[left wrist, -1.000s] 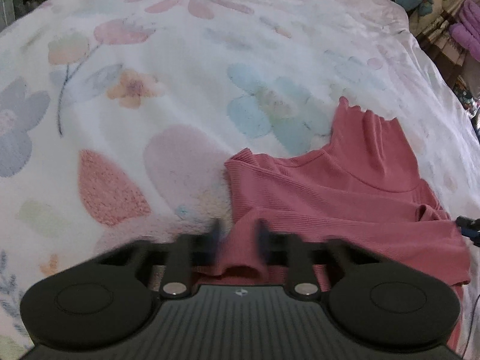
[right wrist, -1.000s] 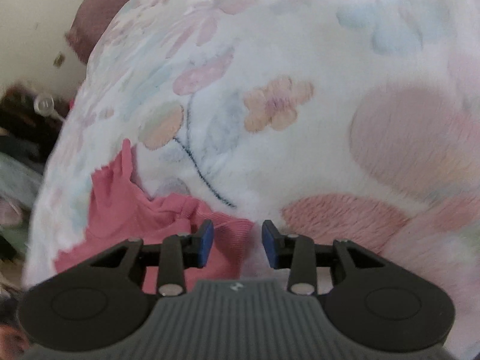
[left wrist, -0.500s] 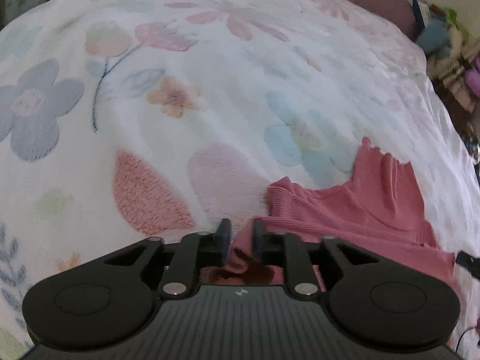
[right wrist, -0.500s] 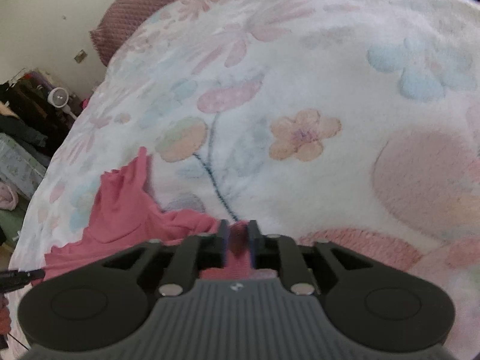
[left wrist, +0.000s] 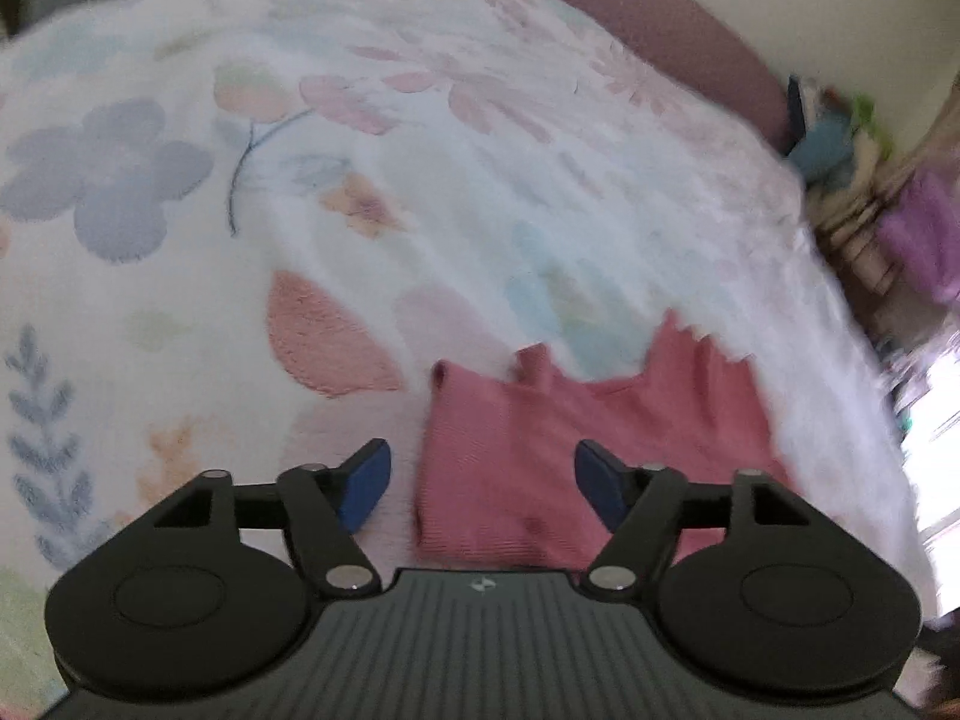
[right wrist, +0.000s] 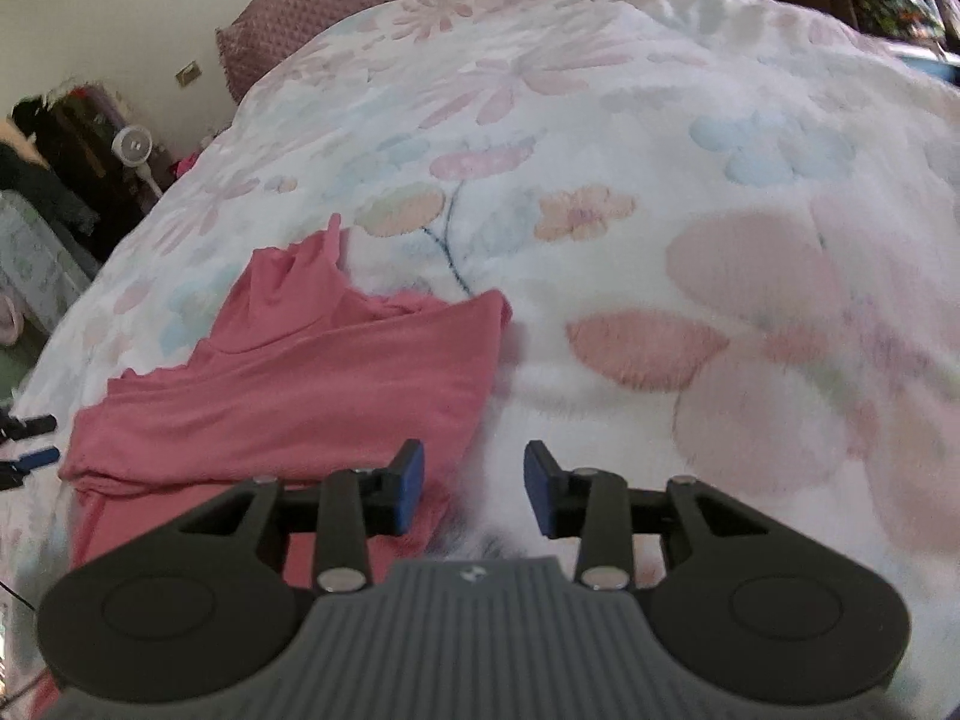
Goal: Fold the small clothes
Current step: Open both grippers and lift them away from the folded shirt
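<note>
we see the pink top (right wrist: pixel 288 384) lying folded lengthwise across the bed (right wrist: pixel 660 90), neck toward the pillow end; the left gripper (left wrist: pixel 483 483) has just spread wide and the right gripper (right wrist: pixel 474 489) has parted too, both holding nothing.

soft daylight, motion blur, fisheye-bent edges

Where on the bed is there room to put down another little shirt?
The flowery blanket lies bare from the pink shirt up to the purple pillow, and out to the shirt's right in the right wrist view. It is crowded only where the shirt lies.
</note>
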